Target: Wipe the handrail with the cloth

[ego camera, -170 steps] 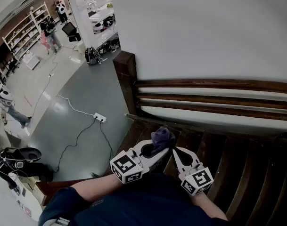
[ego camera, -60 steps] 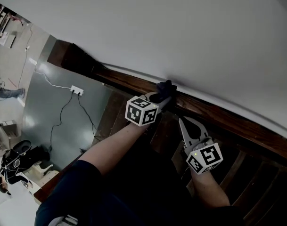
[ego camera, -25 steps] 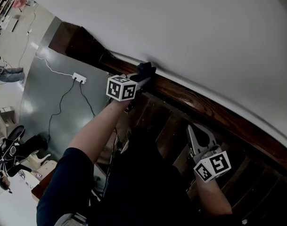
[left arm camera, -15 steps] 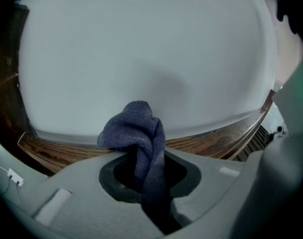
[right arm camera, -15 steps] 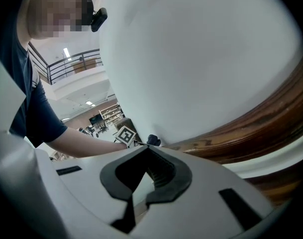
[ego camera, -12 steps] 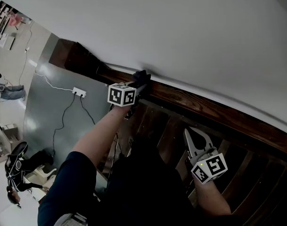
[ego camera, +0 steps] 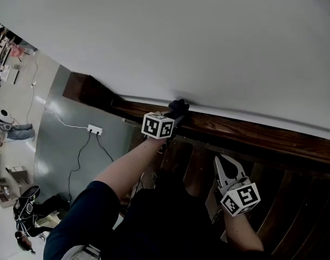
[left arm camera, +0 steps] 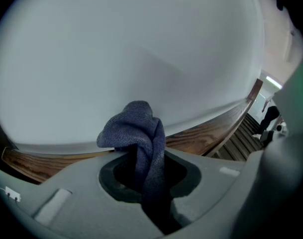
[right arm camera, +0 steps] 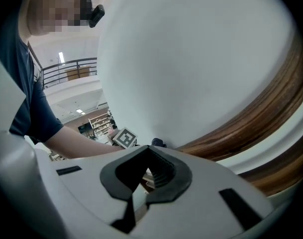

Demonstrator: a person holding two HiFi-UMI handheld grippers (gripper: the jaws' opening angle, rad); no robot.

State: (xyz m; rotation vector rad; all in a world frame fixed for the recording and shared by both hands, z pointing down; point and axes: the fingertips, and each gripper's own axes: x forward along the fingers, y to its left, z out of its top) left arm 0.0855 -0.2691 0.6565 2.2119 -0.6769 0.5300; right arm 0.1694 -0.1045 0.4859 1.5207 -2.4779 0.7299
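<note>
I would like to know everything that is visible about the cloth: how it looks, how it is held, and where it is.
The cloth is a small, dark blue-purple piece with a towel-like weave. It is crumpled into a bunch, and a twisted part runs down between the shut jaws of the left gripper, which holds it. The bunch sticks out past the jaws and sits at the top of the wooden handrail, beside the white wall. Whether it presses on the wood is unclear.
</note>
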